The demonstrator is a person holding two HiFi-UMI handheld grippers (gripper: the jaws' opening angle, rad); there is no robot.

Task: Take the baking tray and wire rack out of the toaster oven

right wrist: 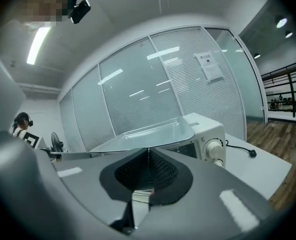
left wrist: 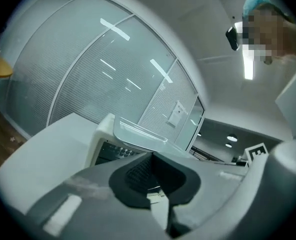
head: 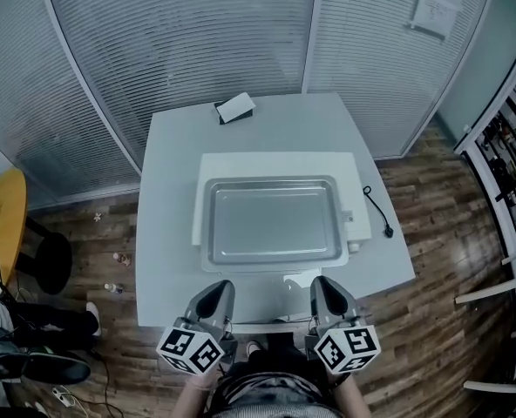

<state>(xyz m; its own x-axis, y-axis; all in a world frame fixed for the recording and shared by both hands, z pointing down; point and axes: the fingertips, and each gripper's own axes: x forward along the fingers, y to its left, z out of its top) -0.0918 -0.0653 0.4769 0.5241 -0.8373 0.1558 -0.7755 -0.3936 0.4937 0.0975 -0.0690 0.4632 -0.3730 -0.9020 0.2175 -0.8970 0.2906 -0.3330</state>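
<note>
Head view: the tray (head: 274,220) sits flat on top of the white oven (head: 275,160), mid table (head: 171,146). My left tool (head: 219,287) and right tool (head: 322,284) hang side by side at the near table edge, just short of the oven. A cord (head: 376,207) lies to the oven's right.

Left gripper view: left tool (left wrist: 150,156) is clenched on nothing, tips together, with the oven (left wrist: 104,134) and tray (left wrist: 138,134) just beyond.

Right gripper view: same deal, right tool (right wrist: 148,151) is clamped together and empty. The tray (right wrist: 148,134) rides on the oven (right wrist: 208,134), its cord (right wrist: 240,149) trailing off right.
</note>
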